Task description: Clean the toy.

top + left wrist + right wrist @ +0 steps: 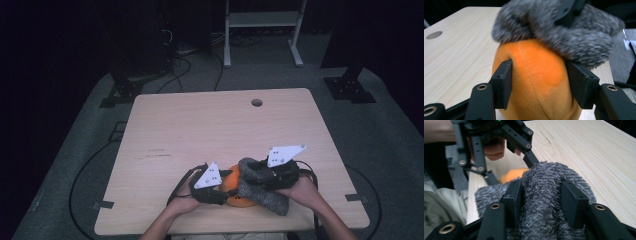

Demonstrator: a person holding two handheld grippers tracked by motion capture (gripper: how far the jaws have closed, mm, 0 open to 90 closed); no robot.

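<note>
An orange plush toy (234, 196) lies near the table's front edge, with a grey furry piece (264, 194) draped over its right side. My left gripper (227, 191) is shut on the orange plush (536, 82), one pad pressing on each flank. In the left gripper view the grey fur (554, 27) covers the top of the plush. My right gripper (254, 174) reaches in from the right. In the right gripper view a fold of the grey fur (544, 185) bulges unpinched between its spread jaws, and the left gripper (511, 170) and the orange plush (512, 175) lie beyond.
The light wooden table (210, 125) stretches bare beyond the toy, with a round cable hole (256, 102) near its far edge. A white frame (262, 20) and dark stand feet (350, 87) stand on the floor behind, among cables (185, 65).
</note>
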